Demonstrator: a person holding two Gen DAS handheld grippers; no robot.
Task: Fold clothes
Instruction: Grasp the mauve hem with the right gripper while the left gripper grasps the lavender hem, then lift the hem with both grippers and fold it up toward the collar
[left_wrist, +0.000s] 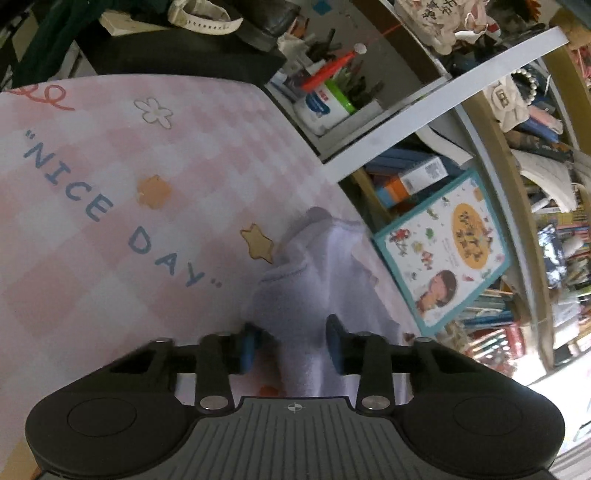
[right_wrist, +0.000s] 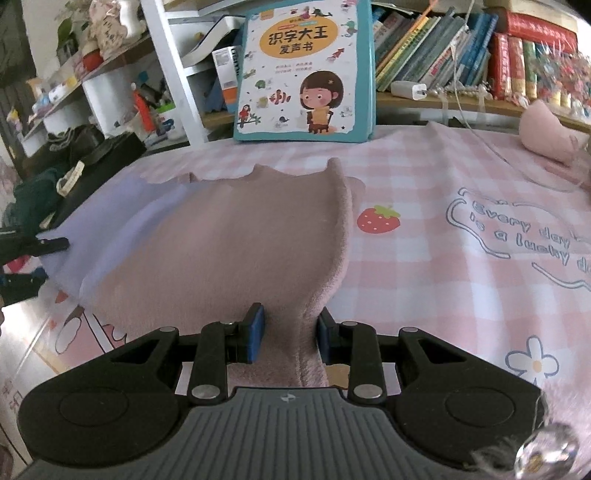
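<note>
Soft fleece garment, dusty pink outside and lilac inside (right_wrist: 236, 236), lifted over pink checked printed tablecloth (right_wrist: 424, 177), a bunched corner clenched in right gripper (right_wrist: 290, 332). Lilac edge (left_wrist: 314, 266) pinched in left gripper (left_wrist: 293, 341), jaws narrowed. Likely risk: thin grip slipping, spoiling the fold. Beyond, illustrated teal-edged children's book (right_wrist: 303, 70), crowded shelves.

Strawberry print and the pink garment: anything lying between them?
Nothing; right wrist view shows only bare checked cloth between the strawberry and the garment.
</note>
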